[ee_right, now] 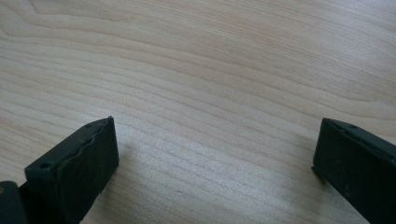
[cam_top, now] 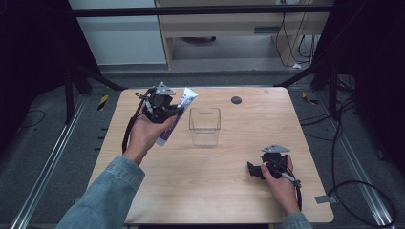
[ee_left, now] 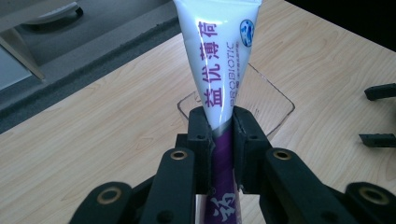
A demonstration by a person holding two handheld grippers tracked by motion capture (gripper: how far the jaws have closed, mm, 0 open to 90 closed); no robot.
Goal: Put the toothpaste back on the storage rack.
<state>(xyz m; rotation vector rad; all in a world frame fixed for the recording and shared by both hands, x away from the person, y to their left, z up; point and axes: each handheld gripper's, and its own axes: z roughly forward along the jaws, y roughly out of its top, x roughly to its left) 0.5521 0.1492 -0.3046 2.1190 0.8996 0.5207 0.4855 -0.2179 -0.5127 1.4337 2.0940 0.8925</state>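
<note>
A white and purple tube (cam_top: 176, 117) with printed lettering is held in the air left of a clear plastic box (cam_top: 205, 126) that stands at the table's middle. My left gripper (cam_top: 177, 112) is shut on the tube (ee_left: 223, 88) about halfway along it; the white crimped end points up and away, and the clear box (ee_left: 275, 100) shows behind it. My right gripper (cam_top: 250, 168) rests low at the table's right front, open, its two black jaws wide apart over bare wood (ee_right: 215, 107) with nothing between them. Its jaw tips (ee_left: 378, 114) also appear at the right edge of the left gripper view.
The wooden table (cam_top: 239, 191) has a small dark round disc (cam_top: 236, 100) near its far edge. Dark floor, cables and metal frame legs surround the table. A pale cabinet stands beyond the far edge.
</note>
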